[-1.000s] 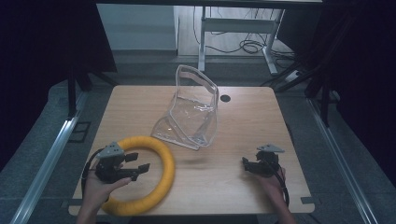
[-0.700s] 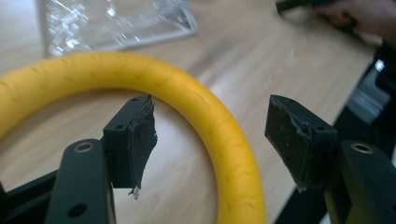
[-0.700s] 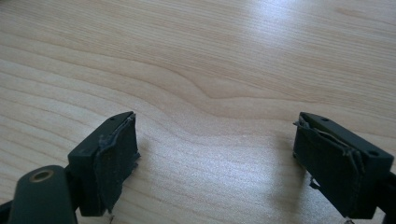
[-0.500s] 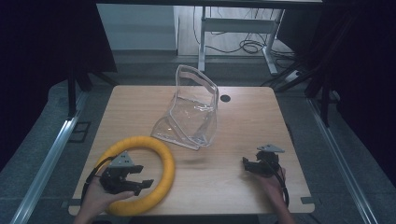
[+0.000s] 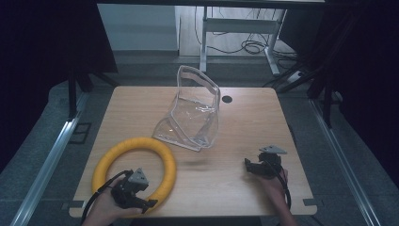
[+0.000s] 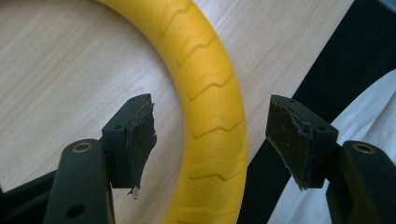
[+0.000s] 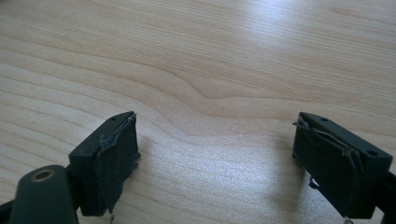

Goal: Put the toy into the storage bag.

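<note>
1. One yellow ring lies flat on the near left part of the wooden table, its near arc reaching the table's front edge.
2. One left gripper, held in a hand, sits over that near arc. In the left gripper view its jaws stand released, one on each side of the ring's ridged band, neither pad touching it.
3. One clear plastic bag stands near the table's middle, beyond the ring and apart from it.
4. One right gripper rests low over bare wood at the near right, well apart from ring and bag; its jaws are spread wide, holding nothing.
</note>
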Available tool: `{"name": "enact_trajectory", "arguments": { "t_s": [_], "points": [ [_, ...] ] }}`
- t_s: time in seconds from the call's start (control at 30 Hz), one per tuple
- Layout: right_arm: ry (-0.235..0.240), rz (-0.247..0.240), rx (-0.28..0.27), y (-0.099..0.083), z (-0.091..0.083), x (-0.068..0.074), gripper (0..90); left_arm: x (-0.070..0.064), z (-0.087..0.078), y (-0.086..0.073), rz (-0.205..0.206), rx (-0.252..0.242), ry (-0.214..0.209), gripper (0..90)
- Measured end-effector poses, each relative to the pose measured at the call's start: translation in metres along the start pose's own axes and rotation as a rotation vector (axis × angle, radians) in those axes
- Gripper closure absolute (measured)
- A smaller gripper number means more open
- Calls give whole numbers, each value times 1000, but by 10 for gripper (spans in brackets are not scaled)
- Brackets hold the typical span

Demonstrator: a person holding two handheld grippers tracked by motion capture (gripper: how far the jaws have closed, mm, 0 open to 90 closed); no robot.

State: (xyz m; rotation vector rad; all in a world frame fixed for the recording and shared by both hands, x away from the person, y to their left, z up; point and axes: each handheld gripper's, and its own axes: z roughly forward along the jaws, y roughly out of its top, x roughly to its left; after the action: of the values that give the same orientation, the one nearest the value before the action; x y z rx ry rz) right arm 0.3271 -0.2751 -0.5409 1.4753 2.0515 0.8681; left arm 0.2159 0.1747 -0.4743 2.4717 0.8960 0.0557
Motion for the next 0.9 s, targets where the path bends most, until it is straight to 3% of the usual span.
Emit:
{"name": "enact_trajectory", "arguments": {
  "t_s": [0.37,0.53,0.63,0.9],
  "points": [
    [0,0,0,0,0,0,139,-9,24,1,15,115,38,341],
    [0,0,0,0,0,0,140,-12,36,4,14,170,68,367],
    [0,0,0,0,0,0,139,-13,42,6,12,192,113,387],
    [-3,2,-1,0,0,0,142,-14,41,8,-7,191,83,500]
  ]
}}
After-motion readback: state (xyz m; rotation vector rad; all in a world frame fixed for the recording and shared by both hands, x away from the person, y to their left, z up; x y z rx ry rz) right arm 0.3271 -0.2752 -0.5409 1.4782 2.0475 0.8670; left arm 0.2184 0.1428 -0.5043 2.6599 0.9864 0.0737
